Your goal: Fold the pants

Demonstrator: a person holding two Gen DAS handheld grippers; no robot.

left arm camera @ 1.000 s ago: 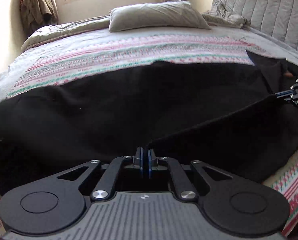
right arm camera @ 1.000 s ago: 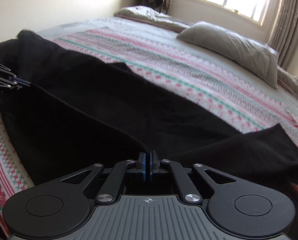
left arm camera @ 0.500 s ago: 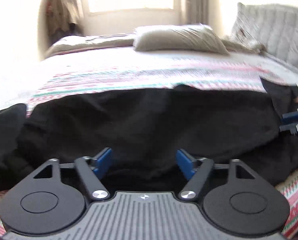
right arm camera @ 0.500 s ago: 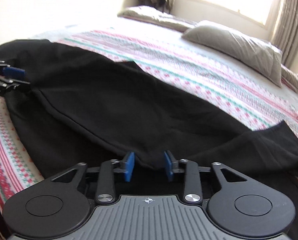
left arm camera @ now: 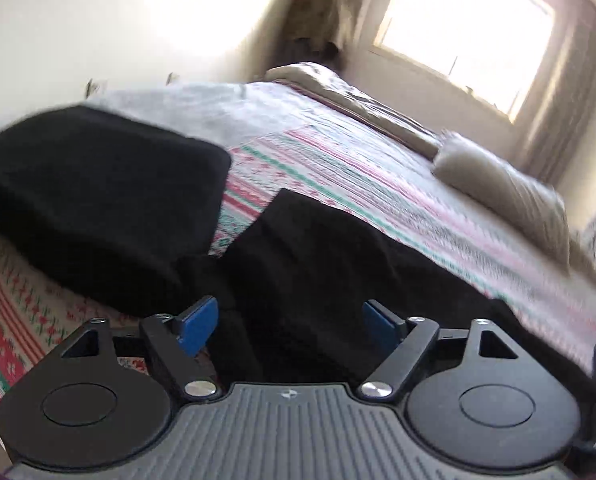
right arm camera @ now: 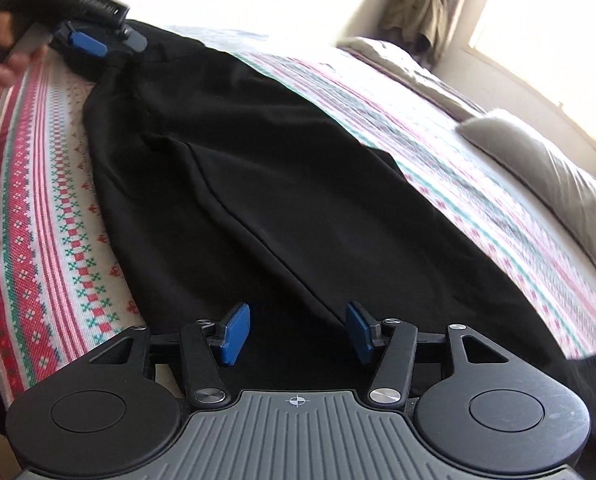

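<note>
Black pants (right arm camera: pixel 281 184) lie flat on the bed's patterned blanket (right arm camera: pixel 45 208), long axis running from the near right gripper (right arm camera: pixel 295 330) toward the far-left end. Right gripper jaws are apart, empty, right over the near end, a seam between them. Left gripper (left arm camera: pixel 289 326), also spread and empty, hangs over the other end beside a separate black fabric mass (left arm camera: pixel 97 188). Likely next: each takes its own end.

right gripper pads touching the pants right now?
Cannot tell. In the right wrist view the right gripper is open over the black pants, but neither view shows a gap or contact at the pads.
</note>
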